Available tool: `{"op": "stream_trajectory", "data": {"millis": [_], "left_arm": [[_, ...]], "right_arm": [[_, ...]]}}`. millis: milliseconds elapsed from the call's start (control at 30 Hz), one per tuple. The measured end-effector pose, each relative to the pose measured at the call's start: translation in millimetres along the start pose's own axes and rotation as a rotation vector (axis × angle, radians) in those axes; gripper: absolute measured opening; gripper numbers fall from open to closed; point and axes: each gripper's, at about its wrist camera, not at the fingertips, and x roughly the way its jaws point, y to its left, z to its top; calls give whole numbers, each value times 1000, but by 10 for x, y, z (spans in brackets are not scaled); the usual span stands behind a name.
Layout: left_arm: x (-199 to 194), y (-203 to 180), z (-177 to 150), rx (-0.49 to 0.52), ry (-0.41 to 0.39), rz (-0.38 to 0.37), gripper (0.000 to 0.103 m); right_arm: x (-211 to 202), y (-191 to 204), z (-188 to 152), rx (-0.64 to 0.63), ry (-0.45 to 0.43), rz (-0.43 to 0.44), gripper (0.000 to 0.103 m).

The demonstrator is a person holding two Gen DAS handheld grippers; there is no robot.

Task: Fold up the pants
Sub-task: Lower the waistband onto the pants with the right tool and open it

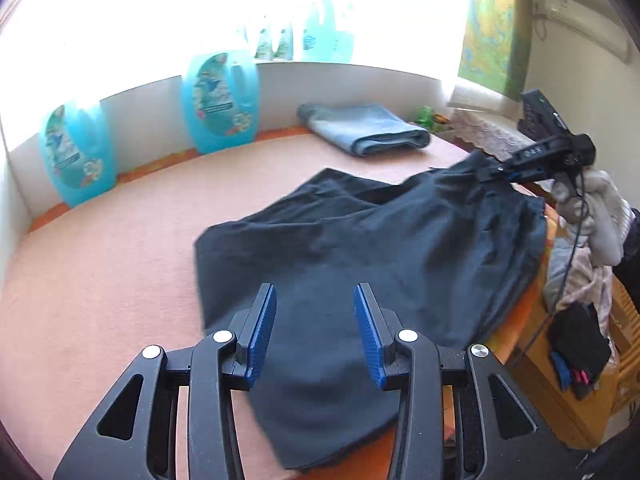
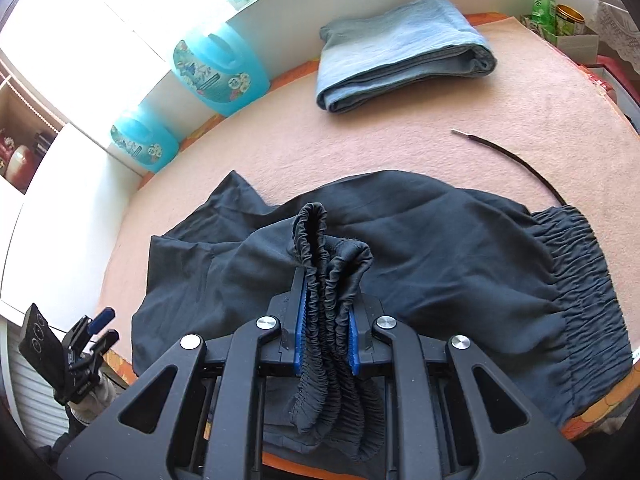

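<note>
Two grippers work over dark pants (image 2: pixel 420 248) that lie rumpled across the near half of a table (image 1: pixel 100 260) covered in pink cloth. The right gripper (image 2: pixel 326 320) has its blue-padded fingers (image 2: pixel 301 320) pinched tight on a bunched fold of the elastic waistband (image 2: pixel 324 280), lifted off the cloth. The left gripper (image 1: pixel 315 332) hovers above the pants with fingers (image 1: pixel 262 332) partly spread, nothing between them. Folded light-blue jeans (image 2: pixel 400 52) sit near the far edge. Two blue detergent bottles (image 1: pixel 220 100) stand along the far-left edge. A dark drawstring (image 2: pixel 512 160) trails from the waistband toward the right edge.
</note>
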Motion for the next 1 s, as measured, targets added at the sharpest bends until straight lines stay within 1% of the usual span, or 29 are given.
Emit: {"op": "stream_trajectory", "data": {"millis": [67, 133, 200, 300, 400, 533, 633, 733, 933, 967, 1000], "left_arm": [[133, 285, 1, -36, 10, 32, 39], [183, 406, 3, -57, 11, 51, 39], [283, 453, 14, -63, 18, 50, 39], [492, 415, 43, -66, 43, 29, 39], [590, 295, 42, -49, 61, -8, 39], [656, 167, -41, -20, 98, -29, 39], [685, 96, -140, 11, 127, -28, 39], [688, 43, -224, 35, 140, -19, 39], [649, 36, -304, -4, 151, -43, 40], [624, 34, -316, -7, 147, -45, 40], [599, 27, -329, -9, 143, -48, 41]], "right_arm": [[-26, -110, 24, 1, 0, -46, 17], [-78, -227, 49, 3, -9, -90, 17], [-140, -360, 87, 17, -22, -128, 17], [-176, -520, 156, 34, -31, -169, 17], [-138, -614, 205, 37, -18, -190, 17], [-88, -640, 250, 3, -17, -254, 17], [-53, -721, 271, 33, -4, -224, 17], [-56, -709, 262, 22, -1, -224, 17], [-94, -683, 266, 15, 8, -235, 17], [-103, -674, 263, 8, 12, -249, 17], [-121, -654, 256, -6, 11, -264, 24]]}}
